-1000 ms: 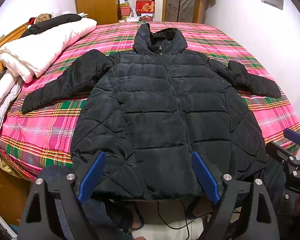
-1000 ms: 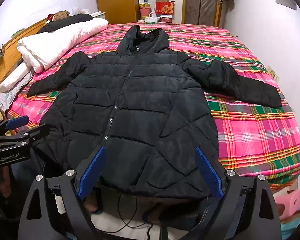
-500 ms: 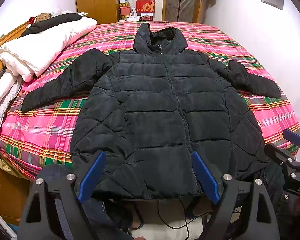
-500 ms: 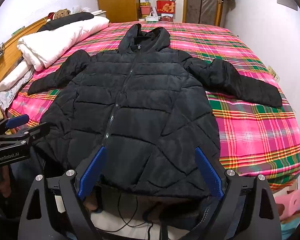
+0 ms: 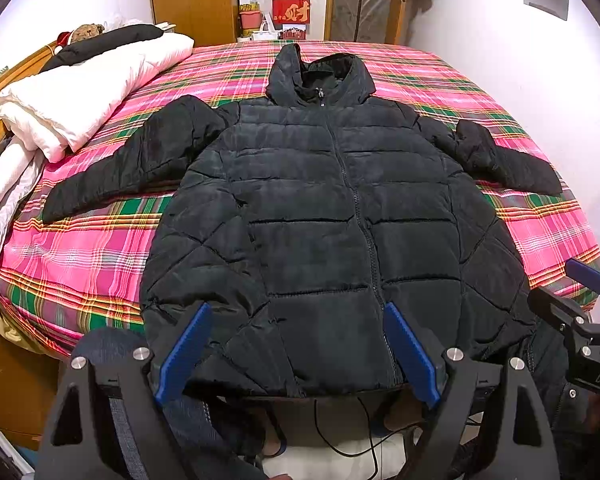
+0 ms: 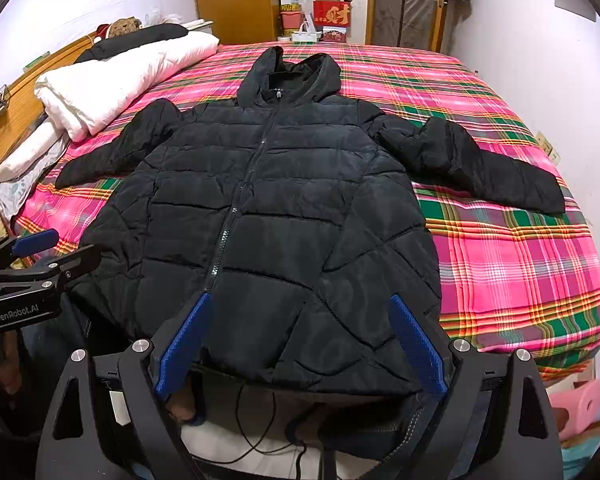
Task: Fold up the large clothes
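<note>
A black hooded puffer jacket lies flat and zipped on the plaid bed, hood far, both sleeves spread out; it also shows in the right wrist view. My left gripper is open and empty, held over the hem's left-middle. My right gripper is open and empty, over the hem's right part. Each gripper shows at the edge of the other's view: the right one, the left one. The hem hangs slightly over the bed's near edge.
A pink and green plaid sheet covers the bed. A folded white duvet and pillows lie at the far left by the wooden headboard. Walls close the right side. Boxes stand beyond the bed. A cable lies on the floor below.
The right wrist view has risen or tilted very slightly; the jacket sits a little lower in it. Nothing else has moved.
</note>
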A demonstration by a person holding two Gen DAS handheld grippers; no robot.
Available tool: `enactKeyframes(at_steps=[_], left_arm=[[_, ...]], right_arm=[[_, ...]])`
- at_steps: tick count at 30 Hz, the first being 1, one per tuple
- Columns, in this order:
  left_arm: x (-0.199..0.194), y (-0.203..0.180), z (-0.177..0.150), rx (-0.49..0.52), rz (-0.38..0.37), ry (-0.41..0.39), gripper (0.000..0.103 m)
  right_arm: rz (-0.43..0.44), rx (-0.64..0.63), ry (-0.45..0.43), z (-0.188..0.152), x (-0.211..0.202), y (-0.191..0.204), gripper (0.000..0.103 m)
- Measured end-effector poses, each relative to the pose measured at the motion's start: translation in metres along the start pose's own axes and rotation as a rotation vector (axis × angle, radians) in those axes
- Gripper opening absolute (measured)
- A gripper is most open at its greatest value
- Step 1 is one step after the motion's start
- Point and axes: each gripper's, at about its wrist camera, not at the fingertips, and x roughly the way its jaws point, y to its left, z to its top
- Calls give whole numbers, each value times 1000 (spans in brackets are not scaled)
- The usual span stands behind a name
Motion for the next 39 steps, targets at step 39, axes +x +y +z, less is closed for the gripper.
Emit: enactKeyframes(at_steps=[39], left_arm=[[15, 9, 5, -13, -24, 29, 89]], right_arm=[[25, 14, -1, 5, 12, 2, 90]])
